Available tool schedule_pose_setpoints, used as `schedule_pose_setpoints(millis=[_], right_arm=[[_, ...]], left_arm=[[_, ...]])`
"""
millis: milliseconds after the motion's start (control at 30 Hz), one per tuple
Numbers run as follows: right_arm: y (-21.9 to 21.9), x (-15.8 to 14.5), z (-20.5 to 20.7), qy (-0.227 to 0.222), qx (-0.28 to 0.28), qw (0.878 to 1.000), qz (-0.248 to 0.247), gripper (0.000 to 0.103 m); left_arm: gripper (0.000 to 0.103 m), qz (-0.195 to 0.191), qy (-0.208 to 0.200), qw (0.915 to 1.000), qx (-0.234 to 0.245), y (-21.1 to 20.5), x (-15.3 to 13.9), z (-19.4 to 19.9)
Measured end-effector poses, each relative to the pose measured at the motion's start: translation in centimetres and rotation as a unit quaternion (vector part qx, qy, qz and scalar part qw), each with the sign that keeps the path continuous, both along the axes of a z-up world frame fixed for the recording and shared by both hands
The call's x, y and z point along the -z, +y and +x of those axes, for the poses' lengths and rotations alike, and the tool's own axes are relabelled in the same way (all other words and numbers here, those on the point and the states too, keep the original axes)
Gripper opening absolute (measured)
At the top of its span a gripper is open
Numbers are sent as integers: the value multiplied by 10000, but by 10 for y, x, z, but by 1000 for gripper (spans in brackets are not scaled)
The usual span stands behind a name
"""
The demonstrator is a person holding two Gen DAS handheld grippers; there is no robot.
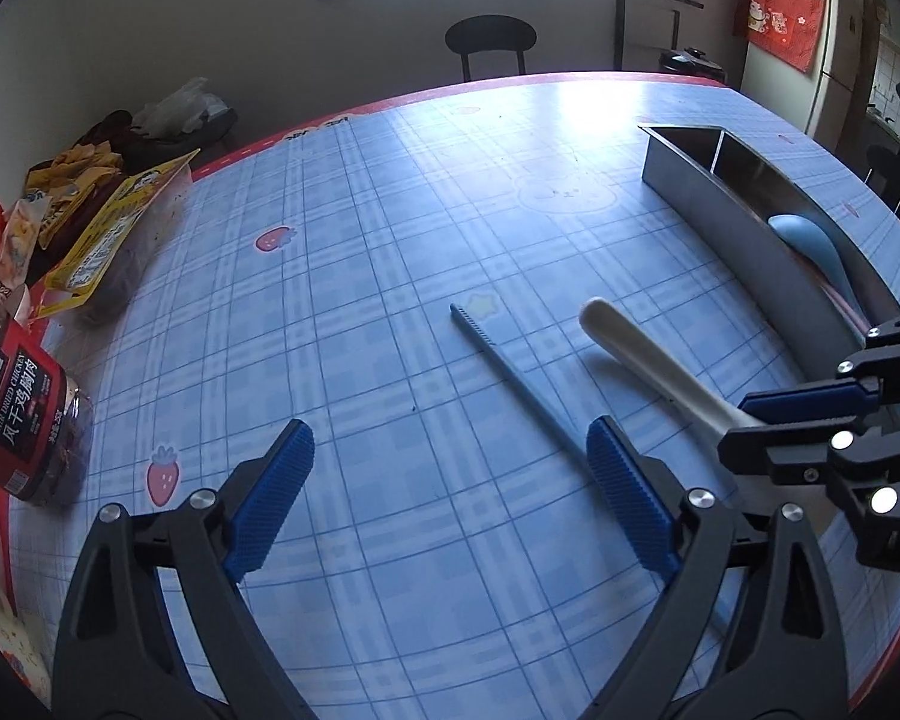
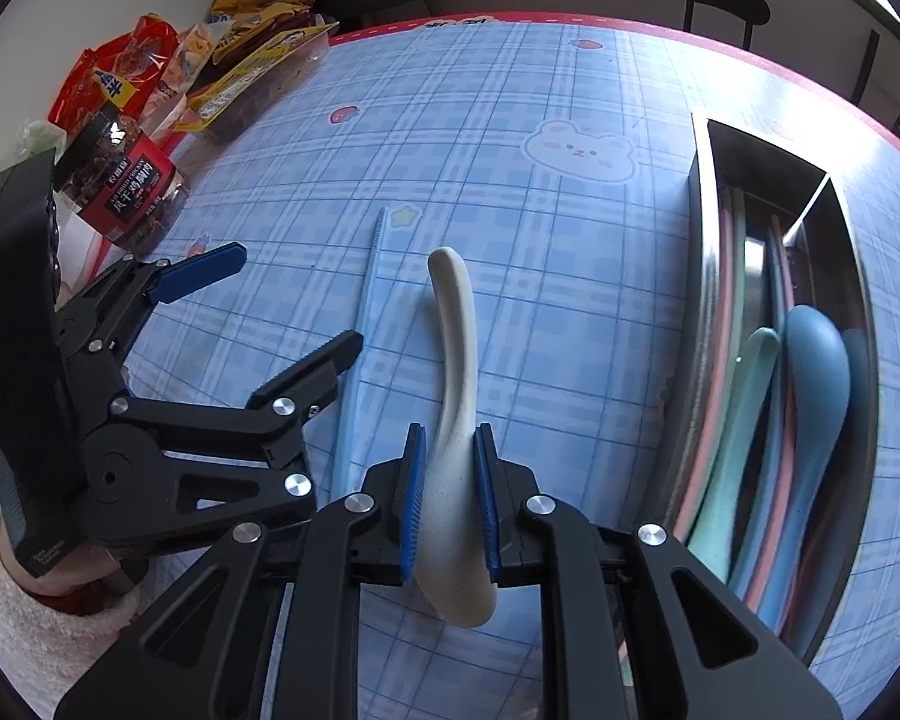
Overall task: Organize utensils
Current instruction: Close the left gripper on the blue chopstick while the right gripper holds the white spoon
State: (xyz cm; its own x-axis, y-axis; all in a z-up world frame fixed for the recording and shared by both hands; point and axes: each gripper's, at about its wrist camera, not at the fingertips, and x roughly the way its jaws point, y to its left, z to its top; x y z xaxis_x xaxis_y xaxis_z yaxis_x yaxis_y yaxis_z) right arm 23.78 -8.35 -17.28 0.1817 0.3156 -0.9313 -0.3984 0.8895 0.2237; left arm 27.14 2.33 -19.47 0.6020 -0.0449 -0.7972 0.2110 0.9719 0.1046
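Observation:
My right gripper (image 2: 450, 468) is shut on a white spoon (image 2: 456, 372), holding it above the blue plaid tablecloth; it also shows in the left wrist view (image 1: 648, 360), with the right gripper (image 1: 768, 420) at its near end. A light blue chopstick (image 1: 516, 375) lies flat on the cloth, also in the right wrist view (image 2: 363, 324). My left gripper (image 1: 450, 480) is open and empty, just left of the chopstick's near end. A steel organiser tray (image 2: 699, 312) at the right holds a blue spoon (image 2: 816, 372), a mint spoon and pink and blue chopsticks.
Snack bags (image 1: 108, 222) and a red-labelled jar (image 1: 24, 414) crowd the table's left edge. A dark chair (image 1: 491, 42) stands beyond the far edge. The tray's far compartment (image 1: 684, 144) is separated by a divider.

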Motion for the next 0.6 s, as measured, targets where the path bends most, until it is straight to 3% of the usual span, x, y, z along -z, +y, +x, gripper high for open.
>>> schedule_pose_setpoints(millis=[100,267,467,500,567,600], right_arm=[[-3,0,2,-10,57,10000,-10,16],[-8,0,4,-30,146,9999,-8,16],[-10,0,4,-4,198,9998,37,16],[-10,0,3,-9,202,9998,35,16],[-10,0,3,-18,211,9998,34,16],[-10,0,2,-18,220,9998,31,16]], left_arm=[[92,13,81,10000,45,-2,1,4],[91,398,216,9985,321,-16,3,7],[87,512,138,9973,513,-16,2,-2],[81,521,136,9969,567,-15,1,-5],[55,632,140,9958,641,-11,-2,-12],[26,795,156,9947,638,-9,-2,-14]])
